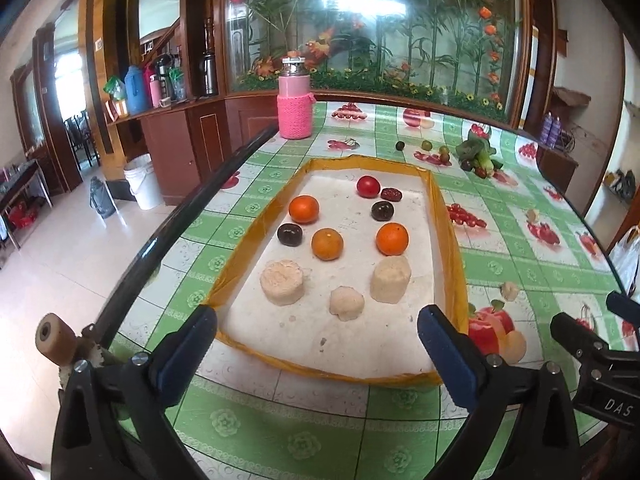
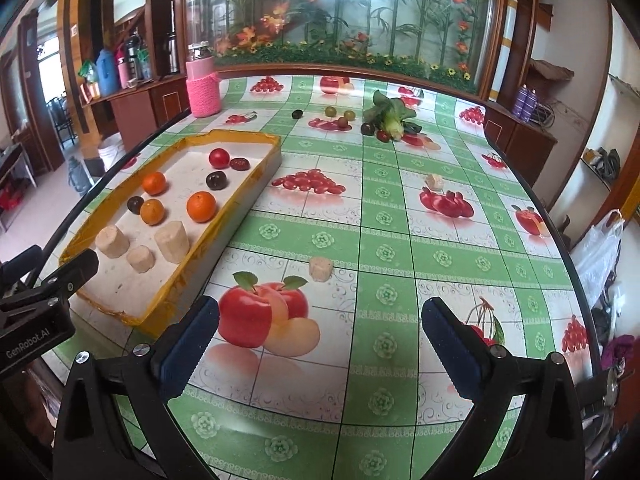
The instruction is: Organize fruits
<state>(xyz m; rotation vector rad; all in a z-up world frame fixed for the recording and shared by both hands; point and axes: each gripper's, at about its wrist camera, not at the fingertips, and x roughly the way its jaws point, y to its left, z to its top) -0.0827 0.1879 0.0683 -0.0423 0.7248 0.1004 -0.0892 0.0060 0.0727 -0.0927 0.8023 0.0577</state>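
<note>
Both claws, left [image 1: 318,334] and right [image 2: 320,322], gape empty; tray [image 2: 248,184] holds 7 fruits, while small fruits [image 2: 338,116] wait across my desk [image 2: 384,216].

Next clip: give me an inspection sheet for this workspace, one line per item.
Surface: table under a green fruit-print cloth.
Job's things: tray holds three oranges, a tomato, dark fruits and three pale chunks. Two more chunks and small loose fruits lie on the cloth outside it.
Clutter: pink bottle; leafy greens.
Grippers: left gripper open, empty, facing the tray; right gripper open, empty, over the cloth.
Cables: nothing seen.
Surroundings: glass flower panel, wooden cabinets, white bucket on the floor.
</note>
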